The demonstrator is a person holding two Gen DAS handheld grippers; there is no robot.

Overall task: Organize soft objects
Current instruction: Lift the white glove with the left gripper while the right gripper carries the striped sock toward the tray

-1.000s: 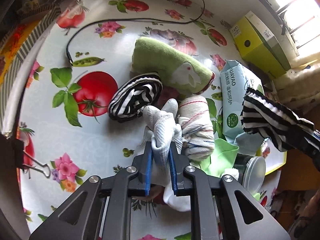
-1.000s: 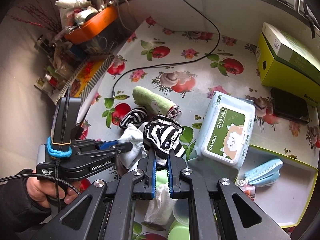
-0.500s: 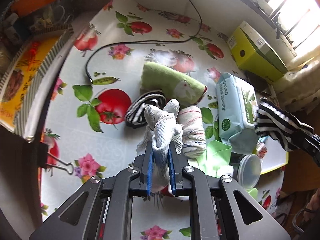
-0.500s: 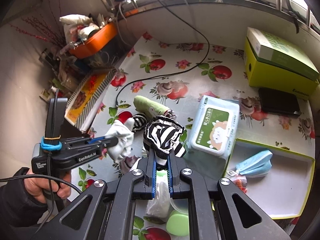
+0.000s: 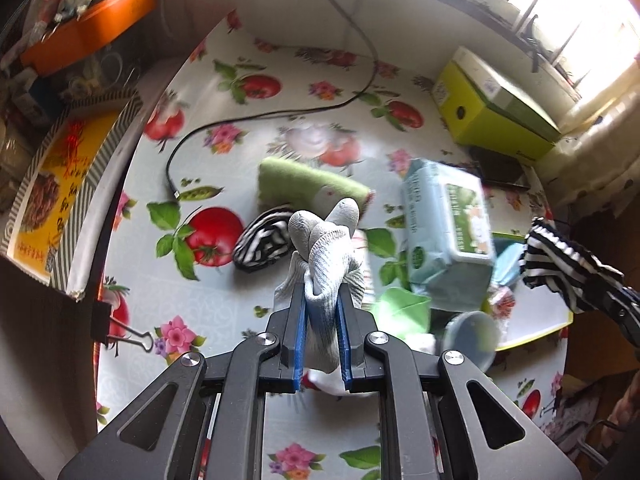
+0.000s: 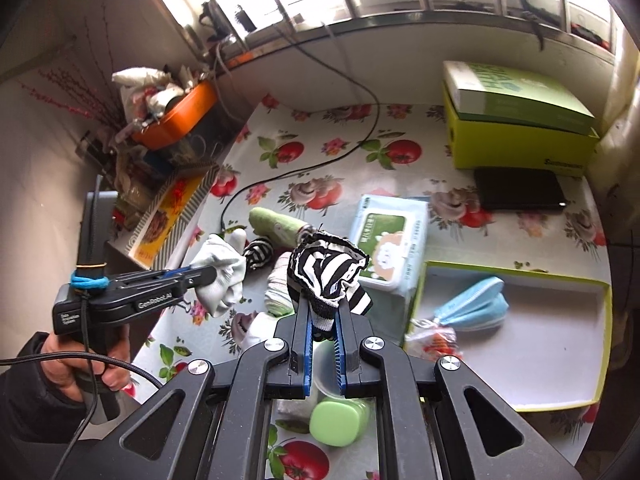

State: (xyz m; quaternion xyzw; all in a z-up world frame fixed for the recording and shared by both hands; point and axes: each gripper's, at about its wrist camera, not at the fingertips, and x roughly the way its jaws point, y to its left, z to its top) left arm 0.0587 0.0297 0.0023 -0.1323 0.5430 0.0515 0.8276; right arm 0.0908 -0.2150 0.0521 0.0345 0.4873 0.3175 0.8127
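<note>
In your left wrist view, the left gripper (image 5: 323, 312) has its jaws pinching a grey-white sock (image 5: 327, 248) above the bench (image 5: 224, 292). Below it lie a striped sock (image 5: 262, 246), a green towel roll (image 5: 308, 184) and a wipes pack (image 5: 446, 232).

In your right wrist view, the right gripper (image 6: 322, 320) has its jaws pressed on a black-white striped cloth (image 6: 328, 270), above the bench near the tray (image 6: 560, 364). The wipes pack lies just behind it.

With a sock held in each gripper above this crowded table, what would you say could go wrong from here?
1. The striped sock is pinched only by its cuff in the right gripper, so it might slip out.
2. The white sock in the left gripper hangs loose and could snag the rolled sock below.
3. The tray already holds a blue pouch, leaving less room.
</note>
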